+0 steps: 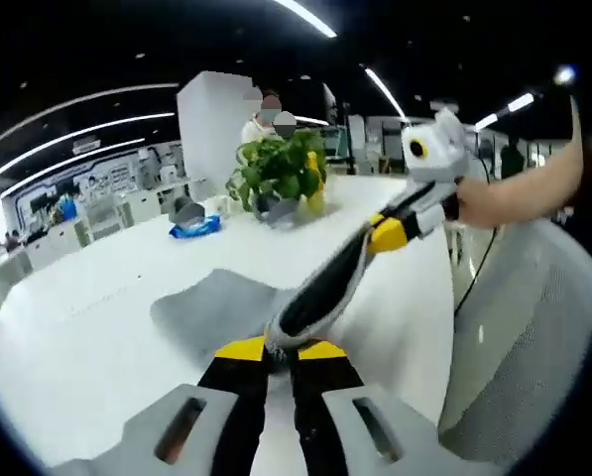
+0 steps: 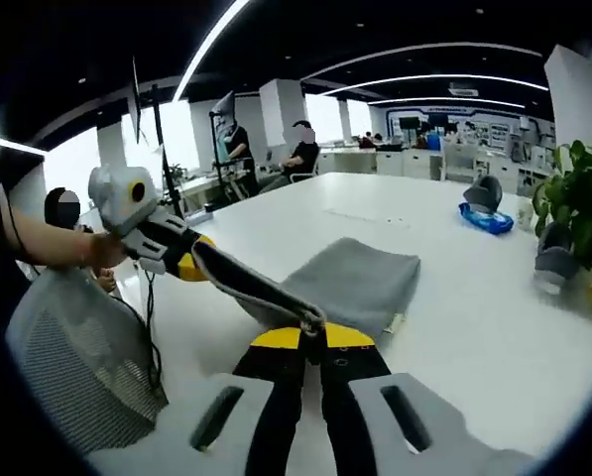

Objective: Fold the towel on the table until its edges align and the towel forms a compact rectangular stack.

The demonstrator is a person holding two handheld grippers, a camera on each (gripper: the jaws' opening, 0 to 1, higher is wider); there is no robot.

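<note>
Both hand-held grippers [image 1: 281,349] [image 2: 312,332] clenched on grey towel's [image 2: 360,278] near edge, long axis running away across table [image 2: 454,327].

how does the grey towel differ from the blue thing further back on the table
The grey towel is large, folded soft cloth lying near the table's edge, its corner pinched by both claws; the blue thing is small, glossy and crumpled, far back near the potted plant, untouched. Both rest on the white table.
</note>
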